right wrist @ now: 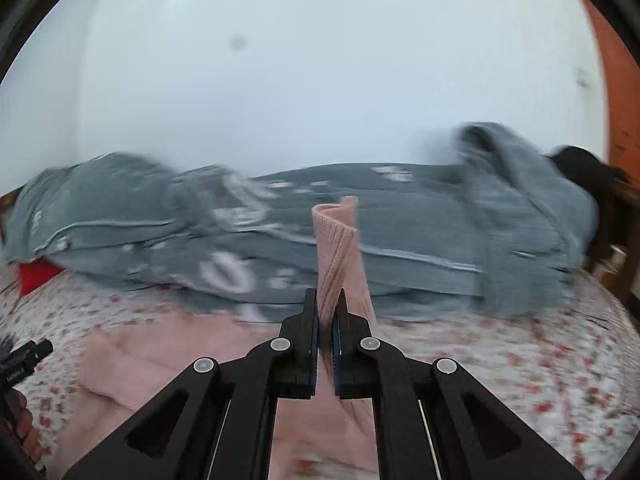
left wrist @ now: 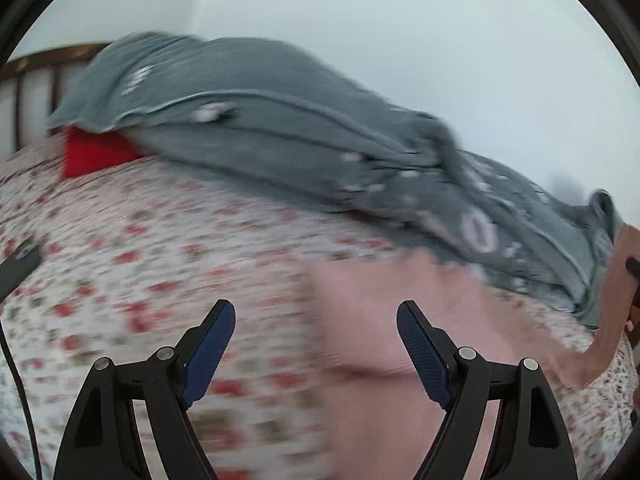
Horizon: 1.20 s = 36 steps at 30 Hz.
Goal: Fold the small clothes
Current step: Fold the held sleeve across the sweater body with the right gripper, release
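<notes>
The right tool (right wrist: 329, 312) pinched a raised edge of the pink knit garment (right wrist: 160, 364) on the flowered bed (right wrist: 520, 360), which we judged was for folding over; our left tool (left wrist: 316, 320) hovered open above it.

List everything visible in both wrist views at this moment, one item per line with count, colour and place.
pink knit garment: 1, pale pink, lying on the bed in front, one ribbed end lifted upright in the right tool
grey blanket: 1, grey with white marks, heaped across the far side of the bed
bedsheet: 1, white with red floral print, covering the bed
red item: 1, red, tucked under the blanket's left end; what it is cannot be told
wooden headboard: 1, brown, far left behind the bed
wall: white, behind the bed
left tool: black with blue pads, open, above the bedsheet and garment
right tool: black, shut on the garment's ribbed end
</notes>
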### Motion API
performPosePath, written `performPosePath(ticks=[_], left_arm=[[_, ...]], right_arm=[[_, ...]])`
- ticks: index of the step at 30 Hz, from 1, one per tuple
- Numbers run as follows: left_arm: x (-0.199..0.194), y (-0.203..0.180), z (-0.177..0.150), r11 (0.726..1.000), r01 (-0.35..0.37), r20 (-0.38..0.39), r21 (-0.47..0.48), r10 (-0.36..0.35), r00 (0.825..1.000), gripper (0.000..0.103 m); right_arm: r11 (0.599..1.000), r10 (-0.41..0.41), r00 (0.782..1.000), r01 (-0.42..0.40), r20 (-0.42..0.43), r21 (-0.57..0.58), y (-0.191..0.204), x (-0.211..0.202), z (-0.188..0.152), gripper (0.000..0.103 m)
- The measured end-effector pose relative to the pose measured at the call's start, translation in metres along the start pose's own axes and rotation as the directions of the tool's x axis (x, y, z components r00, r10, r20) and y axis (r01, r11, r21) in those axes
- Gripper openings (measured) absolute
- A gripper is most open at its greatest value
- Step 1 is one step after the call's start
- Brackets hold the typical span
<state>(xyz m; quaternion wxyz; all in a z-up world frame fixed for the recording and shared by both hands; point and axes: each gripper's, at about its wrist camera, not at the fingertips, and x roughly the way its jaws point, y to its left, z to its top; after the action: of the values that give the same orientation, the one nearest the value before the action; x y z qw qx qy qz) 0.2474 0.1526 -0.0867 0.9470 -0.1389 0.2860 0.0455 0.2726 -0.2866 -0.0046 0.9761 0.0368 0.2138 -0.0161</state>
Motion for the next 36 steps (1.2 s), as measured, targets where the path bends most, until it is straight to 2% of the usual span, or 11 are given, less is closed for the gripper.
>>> performPosePath(ticks=[6,15,17,18,20,23,25,28,33,34,36], left_arm=[[0.002,0.086,-0.022,0.993,-0.048,-0.049,-0.104,0.043,0.998,0.082],[-0.001,0.109,-0.037,0.994,-0.029,-0.083,-0.108,0.02,0.996,0.082],[-0.001,0.107,-0.039,0.994,-0.015,-0.088,-0.108,0.006,0.996,0.082],[-0.001,0.104,-0.039,0.995,-0.002,-0.091,-0.103,-0.007,0.996,0.082],[-0.004,0.097,-0.038,0.996,0.033,-0.087,-0.089,-0.04,0.995,0.082],[-0.006,0.08,-0.036,0.998,0.046,-0.091,-0.046,-0.05,0.995,0.082],[-0.005,0.068,-0.032,0.998,0.061,-0.104,-0.019,-0.063,0.993,0.082],[0.003,0.044,-0.025,0.995,0.096,-0.15,0.011,-0.094,0.984,0.082],[0.032,-0.001,-0.012,0.984,0.165,-0.218,0.072,-0.146,0.965,0.082],[0.041,-0.011,-0.009,0.981,0.173,-0.229,0.083,-0.15,0.962,0.082],[0.064,-0.031,-0.002,0.976,0.188,-0.256,0.106,-0.156,0.954,0.082]], right_arm=[[0.977,0.189,0.979,-0.196,-0.083,-0.087,0.132,0.048,-0.012,0.006],[0.891,0.329,0.887,-0.405,-0.324,-0.205,0.299,0.112,-0.082,0.006],[0.876,0.331,0.848,-0.439,-0.413,-0.198,0.317,0.129,-0.105,0.01],[0.859,0.354,0.807,-0.481,-0.472,-0.178,0.324,0.136,-0.117,0.015],[0.839,0.382,0.76,-0.524,-0.526,-0.148,0.328,0.141,-0.129,0.037],[0.775,0.531,0.658,-0.632,-0.534,-0.008,0.31,0.123,-0.122,0.068],[0.755,0.592,0.636,-0.652,-0.495,0.066,0.286,0.107,-0.11,0.068],[0.786,0.583,0.684,-0.611,-0.439,0.092,0.241,0.087,-0.093,0.068],[0.941,0.31,0.892,-0.337,-0.328,-0.025,0.142,0.069,-0.084,0.068],[0.961,0.246,0.919,-0.272,-0.308,-0.043,0.121,0.069,-0.086,0.068],[0.98,0.183,0.936,-0.198,-0.3,-0.02,0.079,0.075,-0.09,0.068]])
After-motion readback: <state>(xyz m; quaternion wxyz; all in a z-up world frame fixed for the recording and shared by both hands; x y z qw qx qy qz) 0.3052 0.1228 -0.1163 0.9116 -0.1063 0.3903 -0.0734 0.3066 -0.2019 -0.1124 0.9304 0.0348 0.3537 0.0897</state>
